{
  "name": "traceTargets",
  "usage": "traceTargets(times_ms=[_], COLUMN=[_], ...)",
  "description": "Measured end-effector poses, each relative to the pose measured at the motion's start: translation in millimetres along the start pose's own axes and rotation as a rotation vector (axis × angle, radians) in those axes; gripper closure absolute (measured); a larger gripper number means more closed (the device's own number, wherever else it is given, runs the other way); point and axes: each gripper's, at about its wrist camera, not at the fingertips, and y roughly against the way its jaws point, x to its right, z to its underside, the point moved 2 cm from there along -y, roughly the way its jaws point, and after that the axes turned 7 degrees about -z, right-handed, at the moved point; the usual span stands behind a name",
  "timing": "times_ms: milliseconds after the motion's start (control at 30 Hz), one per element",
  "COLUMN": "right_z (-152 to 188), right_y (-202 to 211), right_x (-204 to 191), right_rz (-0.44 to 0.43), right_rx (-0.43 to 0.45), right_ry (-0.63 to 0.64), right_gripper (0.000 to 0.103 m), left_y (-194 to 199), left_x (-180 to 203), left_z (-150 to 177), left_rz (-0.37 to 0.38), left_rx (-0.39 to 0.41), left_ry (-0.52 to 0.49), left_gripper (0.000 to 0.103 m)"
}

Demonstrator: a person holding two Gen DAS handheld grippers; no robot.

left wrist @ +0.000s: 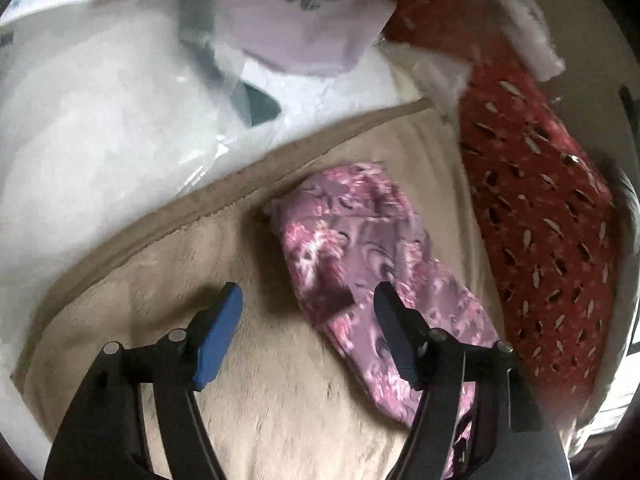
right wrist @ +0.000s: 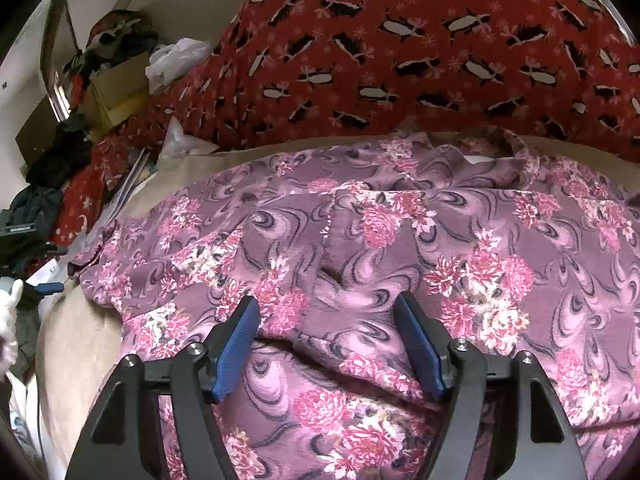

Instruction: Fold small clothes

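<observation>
- Work surface: a beige plush blanket with a darker tan border strip running diagonally across the left wrist view.
- Task item: a purple floral garment lies on the blanket, rumpled, with several overlapping folds; in the left wrist view it appears as a long bundle right of centre.
- Beyond the blanket's far edge, left wrist view: clear plastic packaging over white contents, and a pale lilac folded item resting on it.
- A red patterned fabric is heaped along the far side of the garment, touching or overlapping its far edge; which one cannot be determined.
- Room, far left of the right wrist view: a cardboard box with dark clothing piled on it, a white plastic bag, and a pale wall.
- Left gripper: jaws wide apart, nothing held. Its right finger sits over the garment's near end; contact cannot be confirmed. Its left finger is over bare blanket.
- Right gripper: jaws wide apart, nothing clamped, positioned low over the garment.
- Limits: the left wrist view is motion-blurred; printing on the lilac item is unreadable. The garment's near and right portions are cut off in the right wrist view, so its type cannot be established.
</observation>
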Motion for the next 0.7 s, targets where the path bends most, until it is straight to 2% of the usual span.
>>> traceTargets(times_ms=[33,67,100,133,167,333,467,700], right_z=[-1,-2,-2,-2,-2,-1,-2,-7], right_y=[0,-1,-1,-1,-1,0,0,12], right_x=[-1,-2,-1,-1,-2,0,1,-5], right_rz=[0.0,0.001,-0.001,-0.004,-0.006,-0.028,-0.041,0.007], right_rx=[0.0,0.0,0.001,0.002,0.002,0.008,0.007,-0.055], right_ry=[0.001,0.002,0.001,-0.001,-0.002,-0.014,-0.024,0.019], right_gripper=[0.03,0.03,0.03,0.029,0.029,0.028,0.028,0.031], left_y=[-8,-13,-14,-13,-13,10,19,38], left_x=[1,3,5,7,10,16,33,96], left_z=[-2,-2,-4,-6,-6,-5,12,61], left_rz=[-0.009,-0.024,-0.026,-0.005,0.025,0.165,0.268,0.326], left_rx=[-0.019,-0.033,-0.028,-0.034,-0.054,-0.081,-0.168,-0.236], left_ry=[0.004,0.011,0.014,0.014,0.021,0.076,0.081,-0.02], left_gripper=[0.036,0.045,0.073,0.087,0.093,0.094,0.095,0.095])
